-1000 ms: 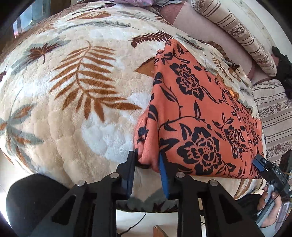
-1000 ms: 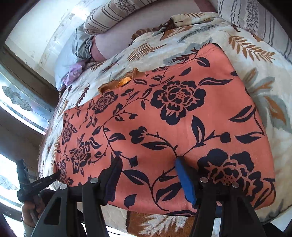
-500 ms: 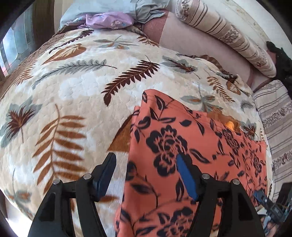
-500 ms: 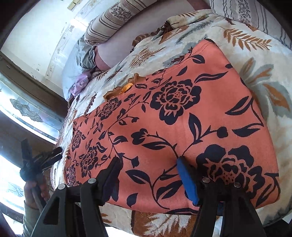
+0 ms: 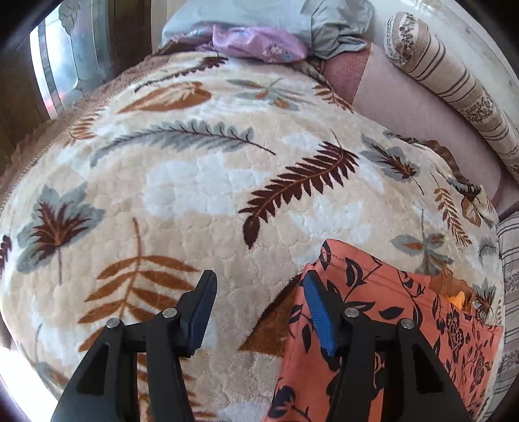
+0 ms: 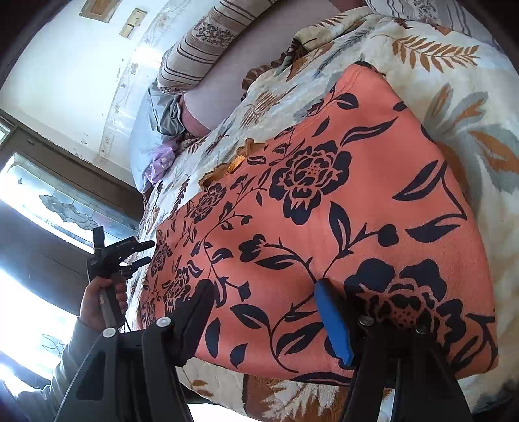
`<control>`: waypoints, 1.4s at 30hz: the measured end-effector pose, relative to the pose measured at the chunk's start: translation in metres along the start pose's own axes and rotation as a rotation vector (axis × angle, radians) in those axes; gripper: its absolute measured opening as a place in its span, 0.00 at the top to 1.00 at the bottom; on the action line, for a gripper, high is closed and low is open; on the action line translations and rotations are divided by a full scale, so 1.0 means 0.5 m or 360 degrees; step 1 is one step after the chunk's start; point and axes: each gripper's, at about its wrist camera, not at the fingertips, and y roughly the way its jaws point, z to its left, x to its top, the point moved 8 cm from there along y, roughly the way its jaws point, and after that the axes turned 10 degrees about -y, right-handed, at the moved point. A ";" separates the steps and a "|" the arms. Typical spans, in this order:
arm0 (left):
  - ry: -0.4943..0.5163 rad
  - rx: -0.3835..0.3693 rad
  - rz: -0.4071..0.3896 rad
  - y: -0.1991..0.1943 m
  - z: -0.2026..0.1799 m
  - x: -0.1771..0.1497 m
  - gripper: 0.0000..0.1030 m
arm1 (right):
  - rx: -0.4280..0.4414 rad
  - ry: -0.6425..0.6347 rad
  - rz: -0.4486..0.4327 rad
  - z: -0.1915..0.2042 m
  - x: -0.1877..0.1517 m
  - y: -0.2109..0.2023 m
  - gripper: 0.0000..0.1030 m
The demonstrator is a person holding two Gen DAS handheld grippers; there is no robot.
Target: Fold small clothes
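An orange garment with a dark navy flower print (image 6: 324,214) lies folded flat on a leaf-patterned blanket (image 5: 194,181). In the left wrist view the garment (image 5: 389,324) fills the lower right. My left gripper (image 5: 259,292) is open and empty, held above the blanket by the garment's near left corner; it also shows in the right wrist view (image 6: 142,251) at the garment's left end. My right gripper (image 6: 262,298) is open and empty just above the garment's near edge. An orange trim (image 6: 227,165) pokes out at the far edge.
A purple cloth (image 5: 259,42) and a grey cloth (image 5: 324,26) lie at the far end of the bed. A striped bolster (image 5: 454,84) lies along the far right. A window (image 6: 48,201) stands on the left.
My left gripper let go of the garment's corner, opened wide and moved away to the left over the bare blanket. My right gripper stayed open above the garment.
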 end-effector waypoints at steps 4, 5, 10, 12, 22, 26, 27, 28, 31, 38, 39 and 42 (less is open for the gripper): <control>0.0052 -0.0128 -0.0098 -0.090 -0.014 -0.056 0.28 | -0.0077 0.0061 -0.0007 0.000 -0.014 -0.017 0.34; 0.0095 -0.0152 -0.0120 -0.109 -0.024 -0.078 0.26 | -0.0110 0.0094 -0.0019 0.003 -0.021 -0.028 0.34; 0.0364 -0.0286 -0.0119 -0.167 -0.088 -0.226 0.22 | -0.0034 0.0276 -0.0110 0.034 -0.091 -0.071 0.27; 0.0469 -0.0304 -0.0084 -0.171 -0.108 -0.281 0.22 | 0.0014 0.0371 -0.0073 0.034 -0.125 -0.067 0.27; 0.0575 -0.0251 0.0005 -0.167 -0.128 -0.351 0.22 | 0.0151 0.0945 -0.0273 -0.106 -0.116 -0.094 0.27; 0.0614 -0.0234 -0.0023 -0.173 -0.147 -0.343 0.22 | 0.0124 0.0945 -0.0381 -0.128 -0.066 -0.115 0.26; 0.0625 -0.0229 -0.0033 -0.174 -0.152 -0.341 0.22 | 0.0122 0.0908 -0.0413 -0.126 -0.050 -0.124 0.27; 0.0635 -0.0228 -0.0042 -0.175 -0.159 -0.338 0.22 | 0.0114 0.0866 -0.0441 -0.123 -0.036 -0.131 0.28; 0.0663 -0.0215 -0.0038 -0.163 -0.182 -0.338 0.22 | 0.0009 0.0787 -0.0386 -0.130 -0.021 -0.116 0.28; 0.0692 -0.0289 -0.0101 -0.164 -0.247 -0.333 0.22 | -0.0019 0.0648 -0.0372 -0.121 -0.017 -0.097 0.29; 0.0703 -0.0296 -0.0112 -0.163 -0.257 -0.333 0.22 | -0.0038 0.0610 -0.0376 -0.115 -0.011 -0.095 0.35; 0.0771 -0.0207 0.0015 -0.103 -0.274 -0.355 0.19 | -0.0096 0.0571 -0.0348 -0.118 -0.008 -0.086 0.51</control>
